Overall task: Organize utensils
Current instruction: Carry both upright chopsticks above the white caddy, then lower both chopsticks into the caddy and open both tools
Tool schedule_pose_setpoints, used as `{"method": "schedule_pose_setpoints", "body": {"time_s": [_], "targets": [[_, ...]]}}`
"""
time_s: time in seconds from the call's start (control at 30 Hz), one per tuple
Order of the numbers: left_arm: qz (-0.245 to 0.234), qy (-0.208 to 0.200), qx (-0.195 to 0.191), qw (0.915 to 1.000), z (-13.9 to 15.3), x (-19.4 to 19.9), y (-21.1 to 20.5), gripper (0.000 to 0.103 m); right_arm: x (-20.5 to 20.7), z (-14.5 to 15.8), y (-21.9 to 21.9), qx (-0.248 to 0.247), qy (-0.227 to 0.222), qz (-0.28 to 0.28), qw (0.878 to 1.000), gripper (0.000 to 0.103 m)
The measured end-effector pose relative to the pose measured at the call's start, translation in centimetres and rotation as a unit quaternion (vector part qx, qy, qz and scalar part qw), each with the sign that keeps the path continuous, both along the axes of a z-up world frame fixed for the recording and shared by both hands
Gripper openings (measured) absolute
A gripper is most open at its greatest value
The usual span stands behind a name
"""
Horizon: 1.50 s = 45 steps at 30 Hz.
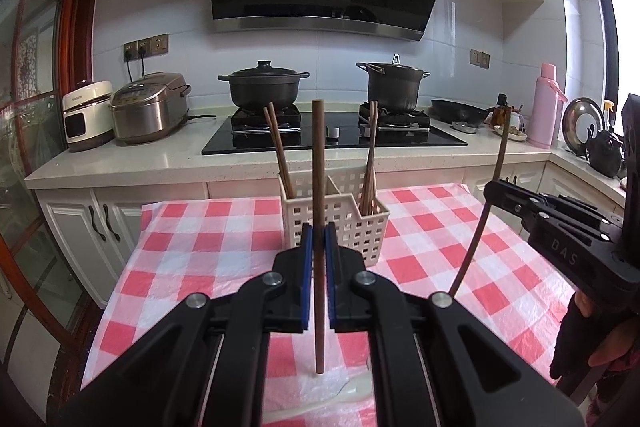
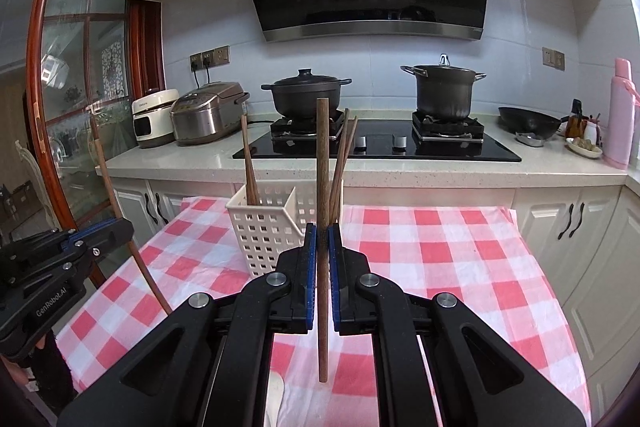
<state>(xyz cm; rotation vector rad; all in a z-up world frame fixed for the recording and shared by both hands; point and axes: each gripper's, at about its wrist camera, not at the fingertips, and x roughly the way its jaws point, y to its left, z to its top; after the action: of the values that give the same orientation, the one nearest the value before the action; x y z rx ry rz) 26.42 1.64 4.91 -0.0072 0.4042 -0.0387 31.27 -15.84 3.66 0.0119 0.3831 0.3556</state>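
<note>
A red-and-white checked cloth covers the table. The slotted basket is cream-white, and the chopsticks in it are reddish brown. Each held chopstick is dark brown wood. The black fingers carry blue pads. Far off, both pots are black and the flask is pink.

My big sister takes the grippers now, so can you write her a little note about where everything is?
Left gripper: shut on a wooden chopstick, held upright.
Right gripper: shut on another chopstick, also upright.
White basket stands on the checked tablecloth, ahead of both grippers.
Done: chopsticks in basket, in both compartments.
Left: lower the two held chopsticks into the basket. Something pale lies on the cloth nearby; I cannot tell what.
</note>
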Motion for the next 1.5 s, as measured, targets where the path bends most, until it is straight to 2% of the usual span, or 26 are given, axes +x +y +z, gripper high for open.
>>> {"method": "schedule_pose_setpoints", "body": {"time_s": [0.4, 0.57, 0.9, 1.03, 1.2, 1.5], "targets": [[-0.002, -0.001, 0.003, 1.0000, 2.8, 5.3, 0.3, 0.006, 6.0, 2.3, 1.1, 0.010, 0.015, 0.010, 1.000, 0.007], [-0.006, 0.002, -0.021, 0.9998, 5.1, 8.1, 1.2, 0.006, 8.2, 3.7, 1.6, 0.013, 0.019, 0.014, 1.000, 0.007], [0.004, -0.012, -0.044, 0.9990, 10.7, 13.3, 2.4, 0.006, 13.1, 7.9, 1.9, 0.028, 0.015, 0.006, 0.999, 0.007], [0.015, -0.023, -0.039, 0.9989, 12.5, 15.2, 2.4, 0.006, 14.4, 8.9, 2.1, 0.038, 0.015, 0.002, 0.999, 0.007], [0.028, -0.015, -0.049, 0.9983, 12.1, 17.8, 2.6, 0.006, 16.4, 8.0, 3.2, 0.038, 0.024, 0.002, 0.999, 0.007], [0.006, 0.057, -0.061, 0.9965, 6.4, 20.5, 3.1, 0.006, 18.2, 3.8, 5.5, 0.013, 0.084, 0.027, 0.996, 0.007]]}}
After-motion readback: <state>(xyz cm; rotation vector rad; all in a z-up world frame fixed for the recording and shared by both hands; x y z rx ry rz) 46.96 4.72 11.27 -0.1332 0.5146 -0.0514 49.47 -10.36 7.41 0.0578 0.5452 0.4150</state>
